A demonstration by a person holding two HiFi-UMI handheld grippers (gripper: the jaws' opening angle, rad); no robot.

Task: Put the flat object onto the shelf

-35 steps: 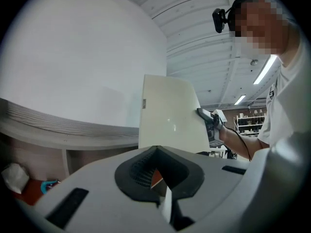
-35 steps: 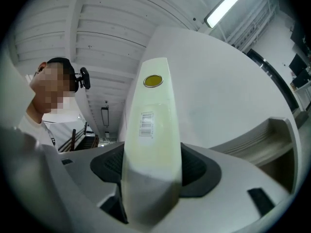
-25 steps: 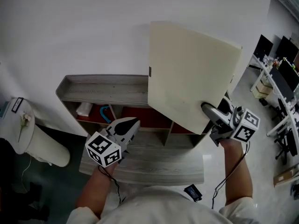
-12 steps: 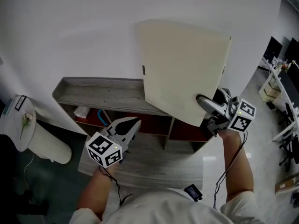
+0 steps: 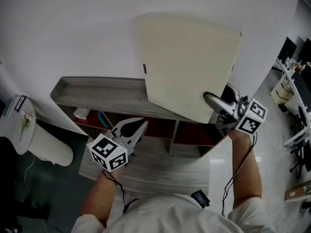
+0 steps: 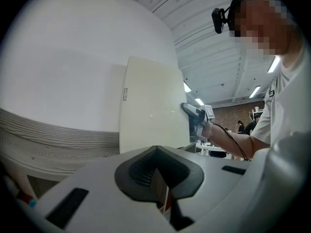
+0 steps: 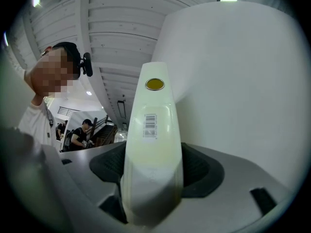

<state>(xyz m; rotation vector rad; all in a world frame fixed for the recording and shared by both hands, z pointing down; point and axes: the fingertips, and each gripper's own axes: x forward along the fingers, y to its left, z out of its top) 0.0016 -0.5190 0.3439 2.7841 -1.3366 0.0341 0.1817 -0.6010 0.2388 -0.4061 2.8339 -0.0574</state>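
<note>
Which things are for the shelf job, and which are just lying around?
For the job:
flat cream board
right gripper, clamped on the board
wooden shelf

Just lying about:
blue thing inside the shelf
round white table
left gripper, shut and empty

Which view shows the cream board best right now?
Head view: nearly the whole cream board shows, tilted above the shelf. Left gripper view shows its face from afar; right gripper view only its edge, clamped.
</note>
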